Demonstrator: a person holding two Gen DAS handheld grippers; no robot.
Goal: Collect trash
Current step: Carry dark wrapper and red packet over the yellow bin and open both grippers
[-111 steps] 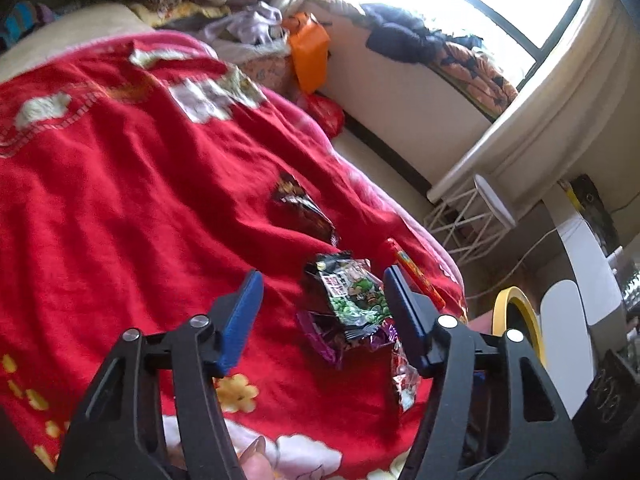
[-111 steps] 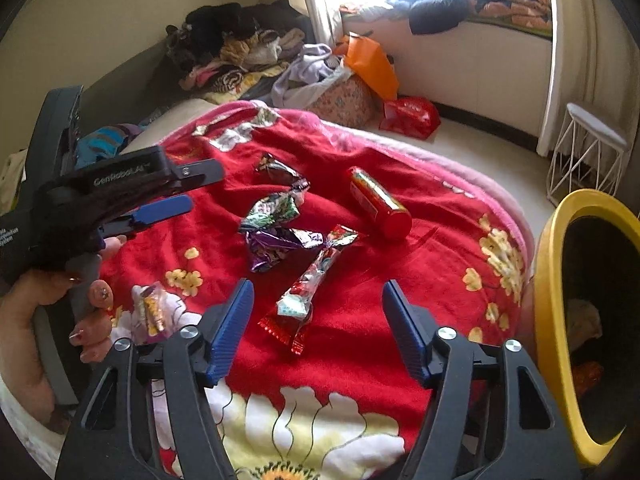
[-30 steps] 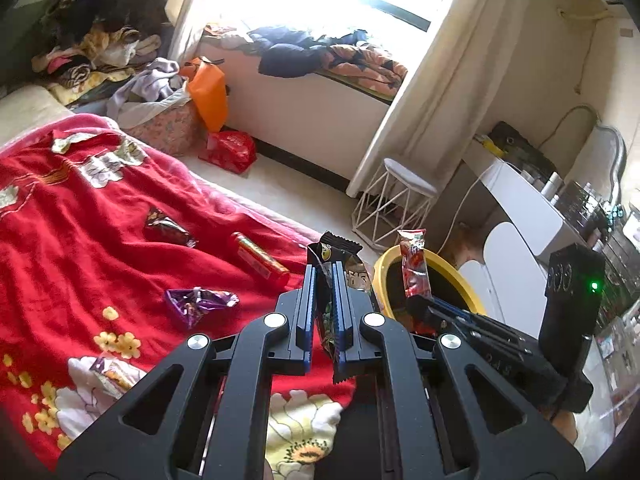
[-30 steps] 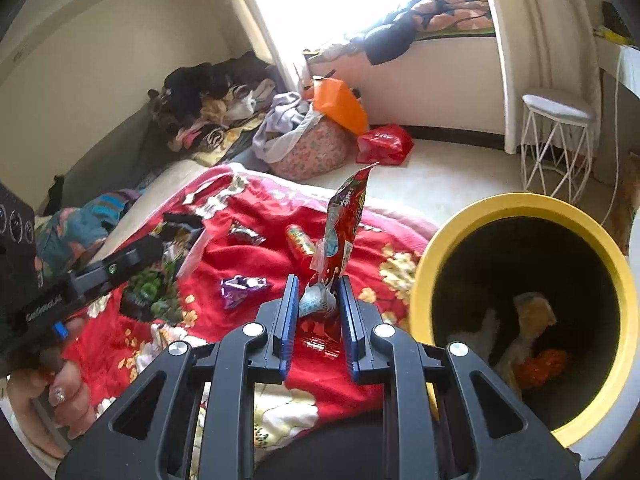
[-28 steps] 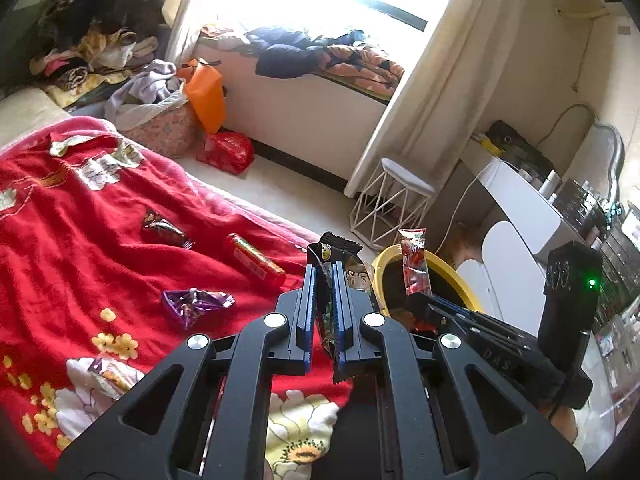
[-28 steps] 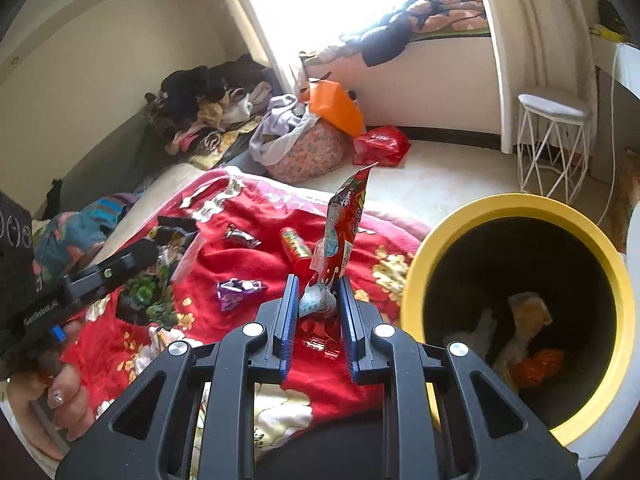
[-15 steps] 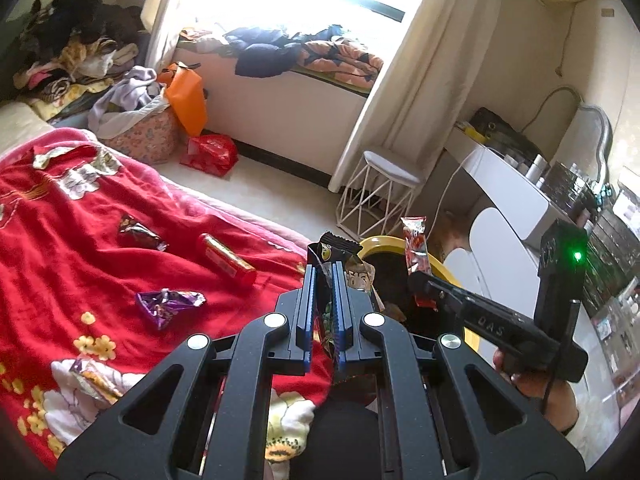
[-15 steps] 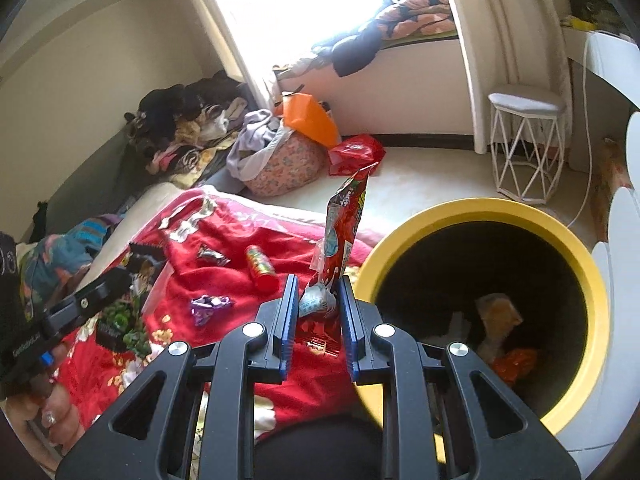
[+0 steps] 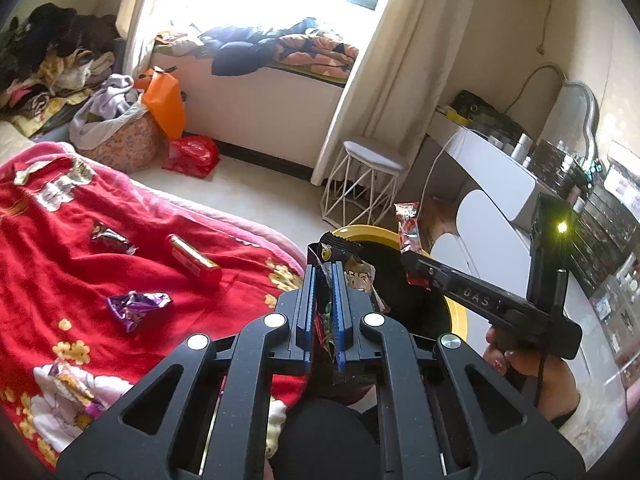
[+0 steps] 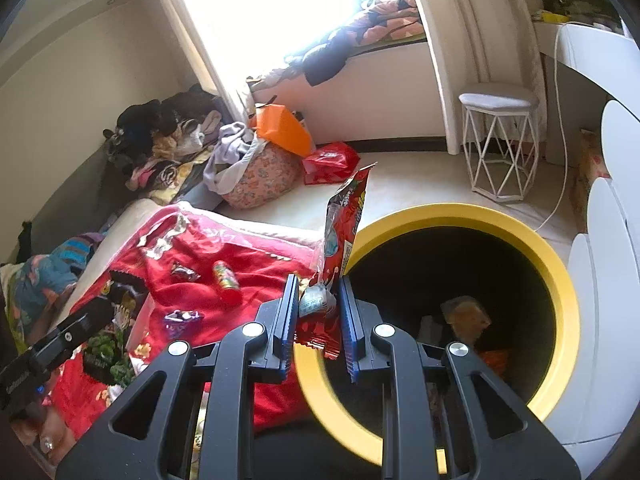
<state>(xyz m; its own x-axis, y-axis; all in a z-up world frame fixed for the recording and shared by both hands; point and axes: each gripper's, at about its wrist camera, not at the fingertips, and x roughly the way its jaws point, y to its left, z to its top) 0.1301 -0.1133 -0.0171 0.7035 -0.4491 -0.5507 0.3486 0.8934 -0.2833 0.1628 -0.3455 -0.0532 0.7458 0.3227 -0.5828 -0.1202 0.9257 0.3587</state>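
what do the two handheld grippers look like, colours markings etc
Both are matte black plastic frames with triangular cut-outs and silver round bolts. The left gripper and right gripper each have two flat fingers faced with ribbed blue pads. Seen side-on, the right one is pistol-shaped, with embossed lettering, a black box showing a lit green light, and a thin black cable.

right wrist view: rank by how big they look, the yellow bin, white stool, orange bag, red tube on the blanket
1. yellow bin, by far the largest, though nearest the camera
2. white stool
3. orange bag, close to the stool, so that order is unsure
4. red tube, smallest
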